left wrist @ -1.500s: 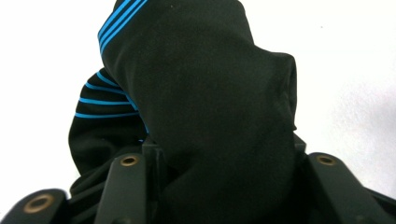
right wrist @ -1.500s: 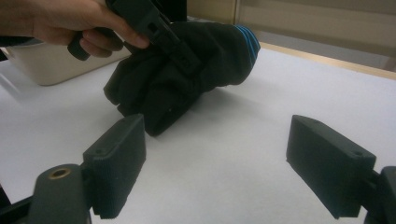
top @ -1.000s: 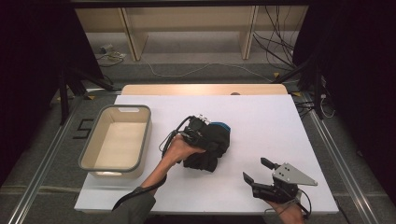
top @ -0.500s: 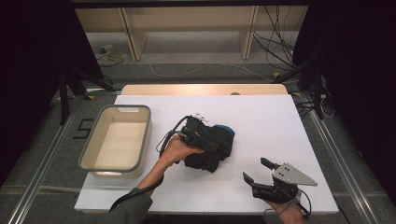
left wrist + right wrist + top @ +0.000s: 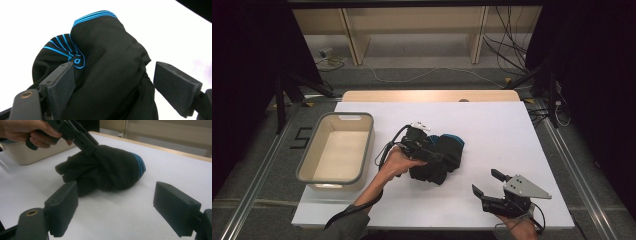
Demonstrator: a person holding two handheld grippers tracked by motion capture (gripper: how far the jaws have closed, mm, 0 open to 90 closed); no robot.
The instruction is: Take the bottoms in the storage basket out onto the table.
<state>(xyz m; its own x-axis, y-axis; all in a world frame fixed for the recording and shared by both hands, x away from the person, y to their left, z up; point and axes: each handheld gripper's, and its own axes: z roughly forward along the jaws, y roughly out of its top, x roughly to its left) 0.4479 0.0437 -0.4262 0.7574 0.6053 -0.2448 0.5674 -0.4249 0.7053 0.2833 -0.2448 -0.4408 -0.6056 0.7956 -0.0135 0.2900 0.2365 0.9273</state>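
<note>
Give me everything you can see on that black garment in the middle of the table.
The black garment is soft, bunched fabric with bright blue stripes at one edge and a small blue logo. It lies crumpled on the white table, right of the tray. The left hand-held gripper straddles it; its jaws have just been opening, one pad against the cloth, the other apart.

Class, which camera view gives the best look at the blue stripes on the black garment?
The left gripper view: the black garment sits close, its blue stripes sharp. The right gripper view shows a striped edge; the high view shows a small blue patch.
</note>
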